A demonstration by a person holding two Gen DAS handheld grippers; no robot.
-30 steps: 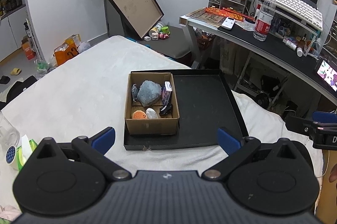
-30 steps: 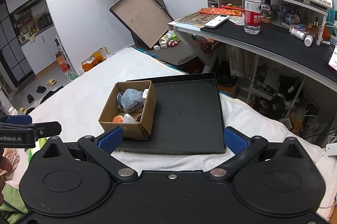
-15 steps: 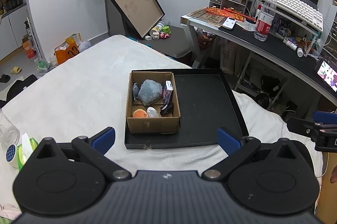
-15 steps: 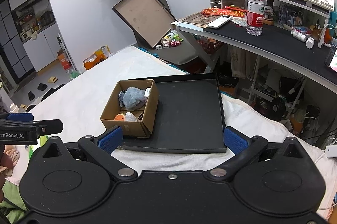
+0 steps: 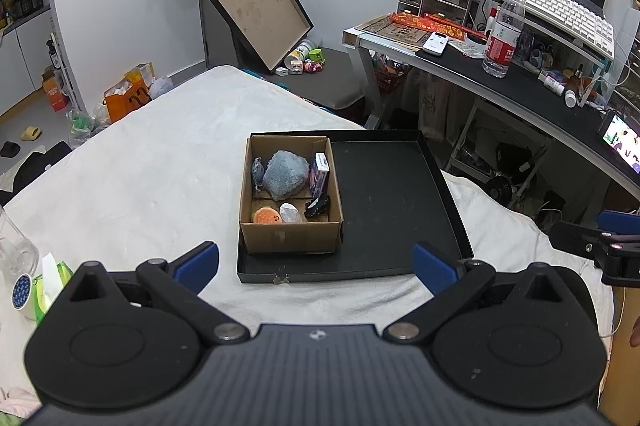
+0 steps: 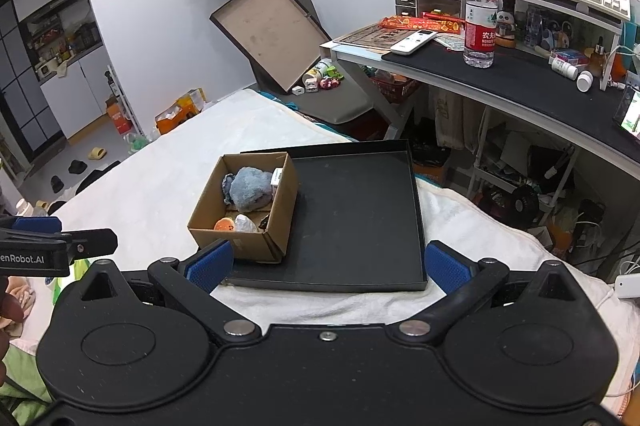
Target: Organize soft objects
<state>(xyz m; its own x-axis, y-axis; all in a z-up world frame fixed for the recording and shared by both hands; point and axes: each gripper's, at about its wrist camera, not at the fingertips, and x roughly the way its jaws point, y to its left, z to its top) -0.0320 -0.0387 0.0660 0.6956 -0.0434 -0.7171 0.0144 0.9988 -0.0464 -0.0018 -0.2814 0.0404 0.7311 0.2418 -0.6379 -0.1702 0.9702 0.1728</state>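
A cardboard box [image 5: 294, 246] stands in the left part of a black tray [image 5: 384, 202] on the white bed. In it lie a fluffy blue-grey plush [image 5: 286, 174], a small grey toy [image 5: 257, 171], an orange round plush [image 5: 266, 216], a whitish lump [image 5: 291, 214], a black clip [image 5: 318, 205] and a small carton [image 5: 319, 173]. The box [image 6: 256, 246], tray [image 6: 360, 218] and plush [image 6: 252, 188] also show in the right wrist view. My left gripper [image 5: 316, 262] is open and empty, short of the tray. My right gripper [image 6: 328, 262] is open and empty, near the tray's front edge.
A desk [image 5: 520, 90] with a water bottle [image 5: 502, 38], keyboard and remote stands at the right. A flat box lid [image 5: 256, 8] leans on the far wall. A clear bottle [image 5: 14, 246] and tissue pack [image 5: 48, 278] lie at the bed's left.
Both grippers have shifted slightly; the box and tray sit a little differently in view. Nothing was picked up or released.
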